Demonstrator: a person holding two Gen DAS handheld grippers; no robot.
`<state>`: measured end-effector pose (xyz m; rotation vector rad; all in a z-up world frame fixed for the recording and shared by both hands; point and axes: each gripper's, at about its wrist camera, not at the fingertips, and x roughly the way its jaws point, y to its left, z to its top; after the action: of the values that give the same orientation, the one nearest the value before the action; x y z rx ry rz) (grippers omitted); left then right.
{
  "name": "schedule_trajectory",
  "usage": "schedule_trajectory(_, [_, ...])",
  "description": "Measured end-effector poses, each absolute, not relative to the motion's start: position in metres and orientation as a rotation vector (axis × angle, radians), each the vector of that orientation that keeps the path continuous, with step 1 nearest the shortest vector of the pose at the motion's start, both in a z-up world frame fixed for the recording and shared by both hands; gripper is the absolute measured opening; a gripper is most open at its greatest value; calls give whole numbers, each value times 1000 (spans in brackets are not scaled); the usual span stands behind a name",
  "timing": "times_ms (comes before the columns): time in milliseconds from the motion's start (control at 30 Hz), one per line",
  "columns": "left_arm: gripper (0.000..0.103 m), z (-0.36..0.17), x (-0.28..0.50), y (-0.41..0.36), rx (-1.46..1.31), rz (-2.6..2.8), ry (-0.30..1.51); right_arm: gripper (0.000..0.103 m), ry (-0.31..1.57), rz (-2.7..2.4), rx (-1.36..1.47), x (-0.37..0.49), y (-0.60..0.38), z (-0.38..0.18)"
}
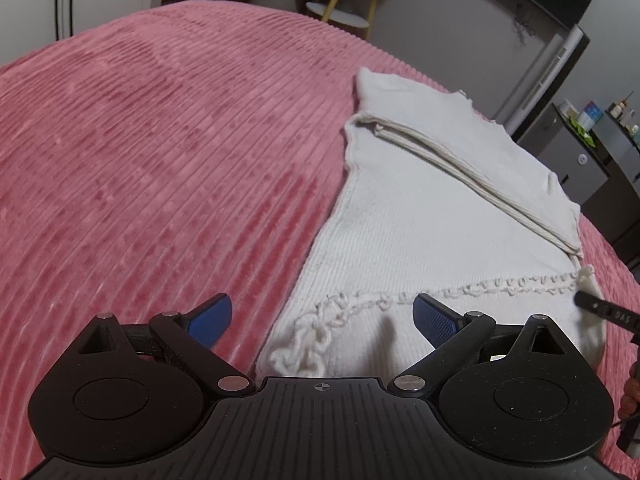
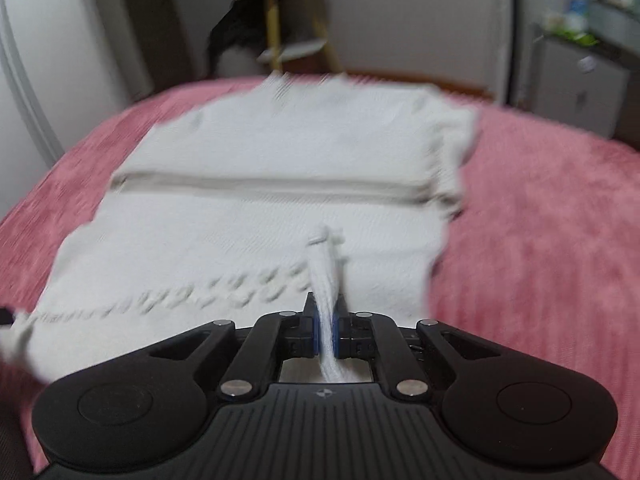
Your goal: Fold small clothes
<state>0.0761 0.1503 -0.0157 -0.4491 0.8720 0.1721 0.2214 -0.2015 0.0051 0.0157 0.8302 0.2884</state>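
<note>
A white knit garment (image 1: 420,208) lies flat on a pink ribbed bedspread (image 1: 140,160), its far part folded over along a seam and a looped trim running across near its near edge. My left gripper (image 1: 324,316) hovers open over the garment's near left corner, nothing between its blue pads (image 1: 212,316). In the right wrist view the same garment (image 2: 280,152) spreads ahead, blurred. My right gripper (image 2: 328,320) is shut on a pinched ridge of the garment's near edge (image 2: 326,276), close to the trim. The right gripper's tip (image 1: 588,304) shows at the garment's right corner.
The bedspread (image 2: 540,240) extends to both sides of the garment. Beyond the bed stand a yellow-legged side table (image 1: 340,8), a dark shape beside it, a grey cabinet (image 1: 576,160) with small items on top, and a white door at the left.
</note>
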Motion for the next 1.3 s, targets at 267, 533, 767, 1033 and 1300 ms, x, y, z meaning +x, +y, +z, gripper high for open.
schedule_trajectory(267, [100,-15,82,148,-423,89,856,5,814,154,105,212,-235,-1])
schedule_trajectory(533, [64,-20,91,151,-442,27,848,5,823,204,170,210,-243,-1])
schedule_trajectory(767, [28,-21,96,149,-433,-17,862,9,838,277,132,213,-234,-2])
schedule_trajectory(1033, [35,-30,108,135,-356,-61,934,17,855,296,53,218,-222,-3])
schedule_trajectory(1300, [14,-12,112,139,-309,-82,900,6,770,262,30,211,-223,19])
